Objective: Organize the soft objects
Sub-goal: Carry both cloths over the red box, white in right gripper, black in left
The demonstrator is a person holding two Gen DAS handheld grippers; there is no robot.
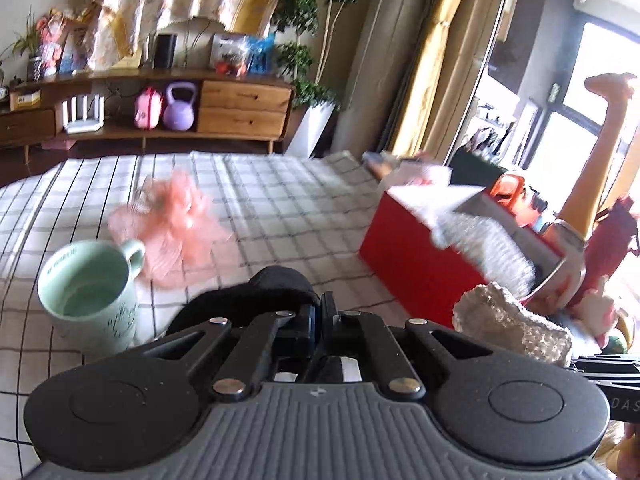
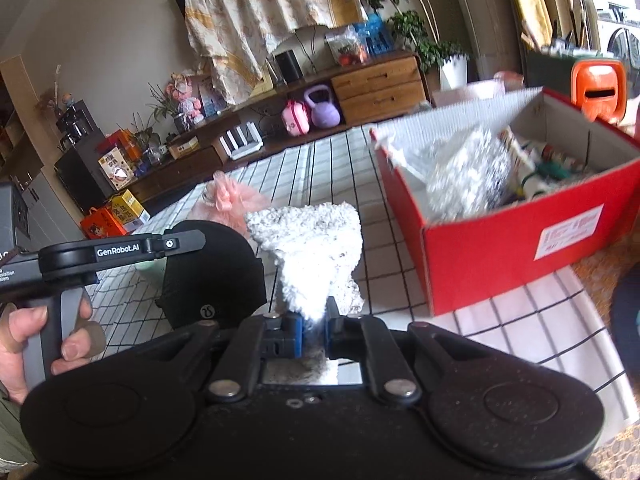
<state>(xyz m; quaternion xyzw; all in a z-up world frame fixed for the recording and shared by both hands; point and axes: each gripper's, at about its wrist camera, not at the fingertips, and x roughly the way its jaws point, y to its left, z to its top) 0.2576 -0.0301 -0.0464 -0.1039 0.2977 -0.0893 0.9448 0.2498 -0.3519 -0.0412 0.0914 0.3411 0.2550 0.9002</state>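
In the left wrist view my left gripper point(image 1: 320, 310) is shut on a black fabric piece point(image 1: 276, 290), which bulges out ahead of the closed fingers. The right wrist view shows that piece point(image 2: 212, 276) hanging from the left gripper point(image 2: 198, 240), which a hand point(image 2: 28, 336) holds. My right gripper point(image 2: 316, 332) is shut on a white fluffy cloth point(image 2: 312, 248) that stands up above the pads; the same cloth point(image 1: 512, 330) shows at the right of the left wrist view. A pink mesh puff point(image 1: 176, 224) lies on the checked tablecloth point(image 1: 280, 200). An open red box point(image 2: 500, 240) holding soft items stands to the right.
A mint green mug point(image 1: 88, 292) stands on the cloth, close to the left of the left gripper. An orange object point(image 2: 598, 84) sits behind the box. A wooden sideboard point(image 1: 244, 108) with a purple kettlebell point(image 1: 180, 108) lines the far wall, beside potted plants point(image 1: 304, 60).
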